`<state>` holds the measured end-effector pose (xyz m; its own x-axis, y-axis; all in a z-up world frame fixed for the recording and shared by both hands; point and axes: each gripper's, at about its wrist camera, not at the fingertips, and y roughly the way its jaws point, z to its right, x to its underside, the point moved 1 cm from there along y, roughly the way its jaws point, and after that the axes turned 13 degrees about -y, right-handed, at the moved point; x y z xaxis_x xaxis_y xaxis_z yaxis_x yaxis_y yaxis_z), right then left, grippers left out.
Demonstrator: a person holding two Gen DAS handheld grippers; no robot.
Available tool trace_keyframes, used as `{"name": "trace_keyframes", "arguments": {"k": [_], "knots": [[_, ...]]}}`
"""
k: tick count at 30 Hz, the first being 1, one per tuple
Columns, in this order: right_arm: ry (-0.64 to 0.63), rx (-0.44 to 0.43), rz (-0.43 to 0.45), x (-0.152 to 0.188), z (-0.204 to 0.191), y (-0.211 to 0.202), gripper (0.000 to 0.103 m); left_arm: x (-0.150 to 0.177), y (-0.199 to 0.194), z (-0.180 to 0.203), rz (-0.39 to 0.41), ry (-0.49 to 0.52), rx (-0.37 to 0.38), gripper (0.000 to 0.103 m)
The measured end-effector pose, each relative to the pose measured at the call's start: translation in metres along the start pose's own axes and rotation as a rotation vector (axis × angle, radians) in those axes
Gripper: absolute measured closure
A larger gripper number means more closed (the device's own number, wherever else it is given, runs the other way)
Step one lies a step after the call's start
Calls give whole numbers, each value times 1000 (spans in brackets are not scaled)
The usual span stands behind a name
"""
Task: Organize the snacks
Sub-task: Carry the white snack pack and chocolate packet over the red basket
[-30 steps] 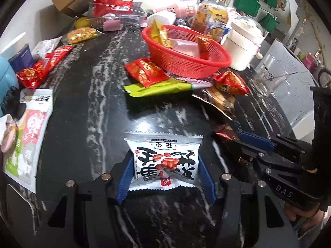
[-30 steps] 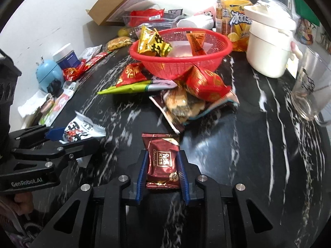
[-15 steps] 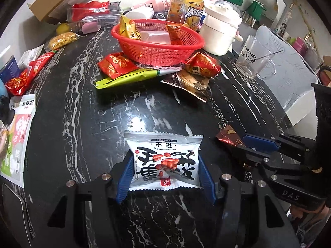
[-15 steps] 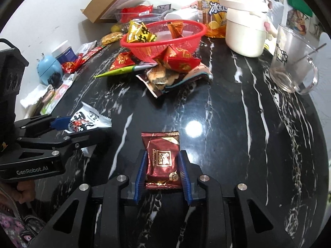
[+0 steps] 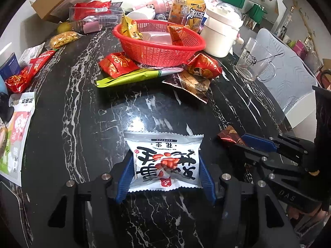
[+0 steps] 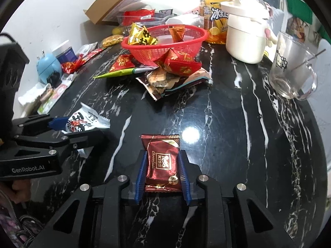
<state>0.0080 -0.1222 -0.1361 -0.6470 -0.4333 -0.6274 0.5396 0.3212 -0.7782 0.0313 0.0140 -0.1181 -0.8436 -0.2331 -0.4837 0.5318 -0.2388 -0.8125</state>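
The left hand-held gripper (image 5: 164, 170) clamps a white foil peanut packet with bold black characters and red nuts printed on it (image 5: 164, 161); its blue fingers (image 5: 124, 177) press against both side edges of the packet, which sits above the black, white-veined marble bench (image 5: 78, 107). In the right wrist view the same packet (image 6: 86, 121) pokes out from that gripper (image 6: 68, 127) at the left.

The right hand-held gripper (image 6: 162, 172) is closed on a small dark red chocolate wrapper with "KISS" lettering (image 6: 161, 161), the blue pads tight on its long sides. Its jaws have just been widening slightly and closing again, with the wrapper between them. From the left wrist view only a crumpled end of this wrapper (image 5: 228, 137) shows beyond the right gripper's blue finger.

Farther back on the bench stands a round red plastic mesh basket (image 5: 159, 51) with a gold packet (image 5: 130, 28) and an orange packet (image 5: 175, 34) leaning inside. Loose snacks lie against its front: a red pouch (image 5: 115, 64), a long lime-green sachet (image 5: 128, 78), another red pouch (image 5: 204, 67) and a brown biscuit pack (image 5: 190, 82). A cream lidded pot (image 5: 222, 33), an iced-tea bottle (image 5: 188, 10) and a clear glass mug with a cartoon print (image 5: 254, 62) stand to the right of the basket.
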Motion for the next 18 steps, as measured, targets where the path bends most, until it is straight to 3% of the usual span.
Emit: {"name": "trace_keyframes", "arguments": {"k": [9, 18], "knots": [[41, -31, 3, 2, 4, -5, 76, 1, -6, 5, -12, -7, 34, 47], [56, -56, 44, -4, 10, -23, 76, -11, -19, 17, 33, 14, 54, 47]]}}
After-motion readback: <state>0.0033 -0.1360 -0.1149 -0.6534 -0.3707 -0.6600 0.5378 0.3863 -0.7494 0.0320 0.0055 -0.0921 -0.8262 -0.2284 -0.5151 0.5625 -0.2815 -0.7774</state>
